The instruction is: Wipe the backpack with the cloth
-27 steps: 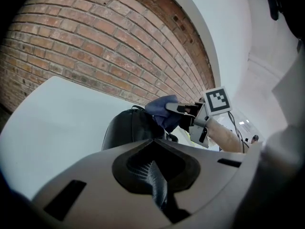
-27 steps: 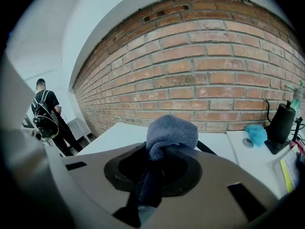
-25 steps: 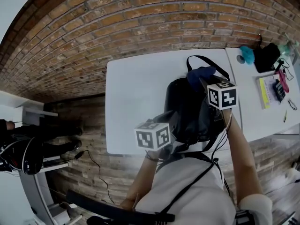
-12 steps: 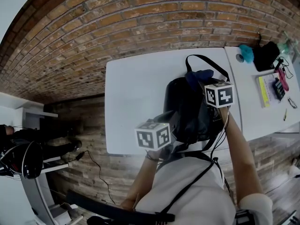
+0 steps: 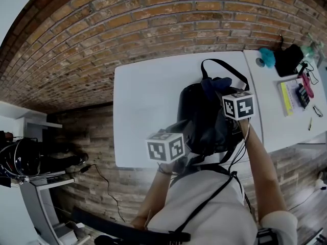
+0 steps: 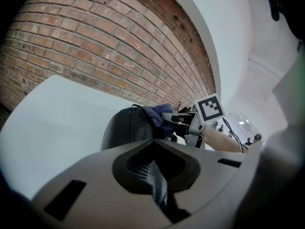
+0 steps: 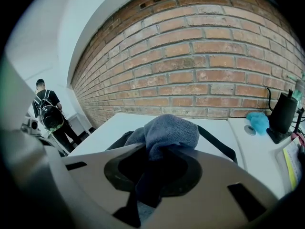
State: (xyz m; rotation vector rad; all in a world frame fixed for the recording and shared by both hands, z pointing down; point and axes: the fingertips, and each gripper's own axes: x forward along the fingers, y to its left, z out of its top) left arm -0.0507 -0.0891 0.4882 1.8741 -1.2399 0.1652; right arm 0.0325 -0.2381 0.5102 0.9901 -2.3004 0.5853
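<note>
A black backpack lies on the white table, its loop handle toward the wall. My right gripper is shut on a blue-grey cloth that rests on the far, upper part of the pack. In the right gripper view the cloth bulges out of the gripper, with the backpack below. My left gripper is at the pack's near edge, and its jaws are shut on a dark ribbed piece of the backpack. The left gripper view also shows the cloth.
A second white table at the right holds a teal object, a black bag and a yellow-edged notebook. A brick wall runs behind both tables. A person wearing a backpack stands far off to the left.
My right gripper and the cloth have slid slightly toward me and to the left over the backpack. My left gripper has barely moved.
</note>
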